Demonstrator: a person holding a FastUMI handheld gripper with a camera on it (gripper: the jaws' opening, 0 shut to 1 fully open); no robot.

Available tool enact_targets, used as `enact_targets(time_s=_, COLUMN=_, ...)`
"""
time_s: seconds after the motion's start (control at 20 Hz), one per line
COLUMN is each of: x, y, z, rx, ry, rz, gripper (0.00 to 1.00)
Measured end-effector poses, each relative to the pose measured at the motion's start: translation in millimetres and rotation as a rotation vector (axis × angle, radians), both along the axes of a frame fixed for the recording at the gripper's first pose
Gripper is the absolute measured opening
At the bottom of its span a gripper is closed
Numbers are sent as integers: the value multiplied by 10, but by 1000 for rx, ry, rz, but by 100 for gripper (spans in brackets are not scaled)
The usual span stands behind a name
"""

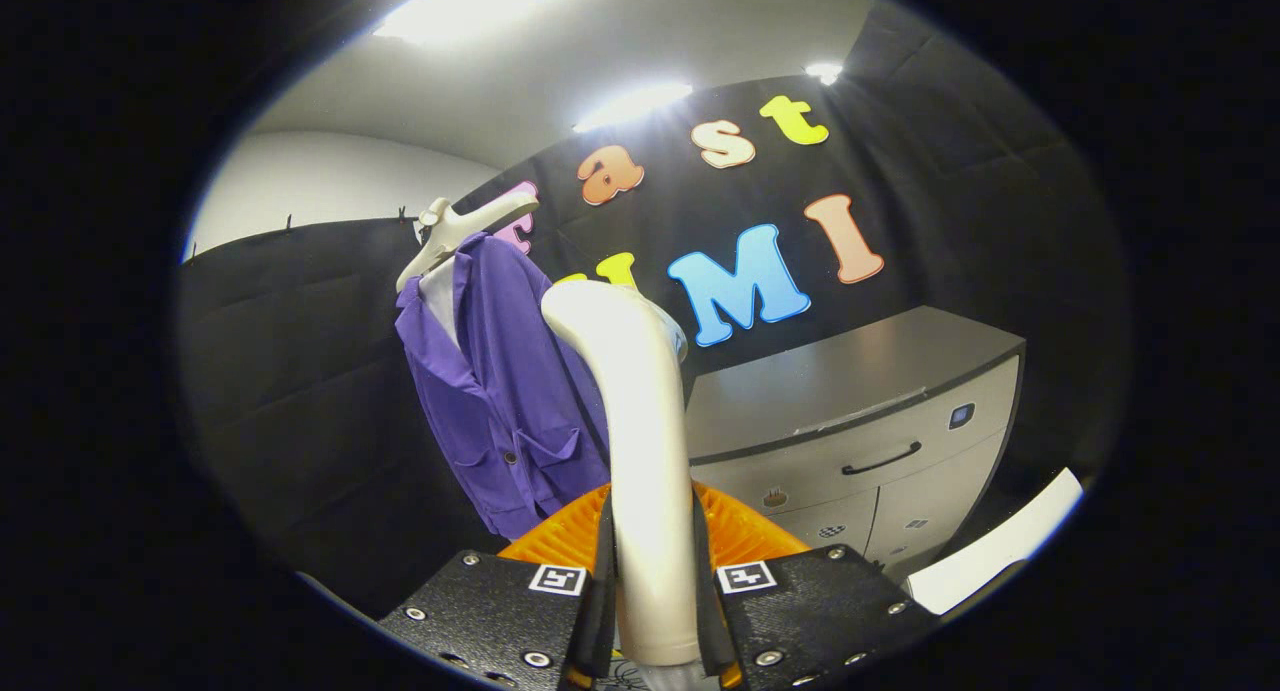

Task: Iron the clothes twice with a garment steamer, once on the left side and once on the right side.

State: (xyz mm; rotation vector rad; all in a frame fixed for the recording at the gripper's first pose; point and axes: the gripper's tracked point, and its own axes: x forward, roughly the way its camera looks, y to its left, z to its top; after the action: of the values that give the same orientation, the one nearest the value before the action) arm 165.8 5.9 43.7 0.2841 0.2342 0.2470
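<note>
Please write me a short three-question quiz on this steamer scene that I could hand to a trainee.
1. True or false: the gripper is shut on the garment steamer's handle, with a finger on each side.
2. Where does the purple jacket hang?
A. On a hanger against the booth wall
B. Folded on the grey cabinet
C. Draped over the fingers
3. Fill in: the steamer's head rises ahead of the fingers, between the jacket and the ____.

Key: 1 true; 2 A; 3 cabinet.
</note>
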Motion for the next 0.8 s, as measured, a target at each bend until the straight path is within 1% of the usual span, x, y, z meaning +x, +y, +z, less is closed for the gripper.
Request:
enact_targets(time_s=0.2, x=-180, y=212, z=148, rx=-41, ry=-60, rz=-9, gripper=33)
enact_targets(time_s=0.35, x=-197, y=389, z=304, rx=-71, ry=-104, rz=-1, gripper=33)
enact_targets(time_s=0.55, x=-94, y=682, z=513, rx=-92, ry=-146, rz=31, gripper=33)
enact_targets(time_s=0.8, x=190, y=994, z=786, rx=-94, ry=-192, rz=64, gripper=33)
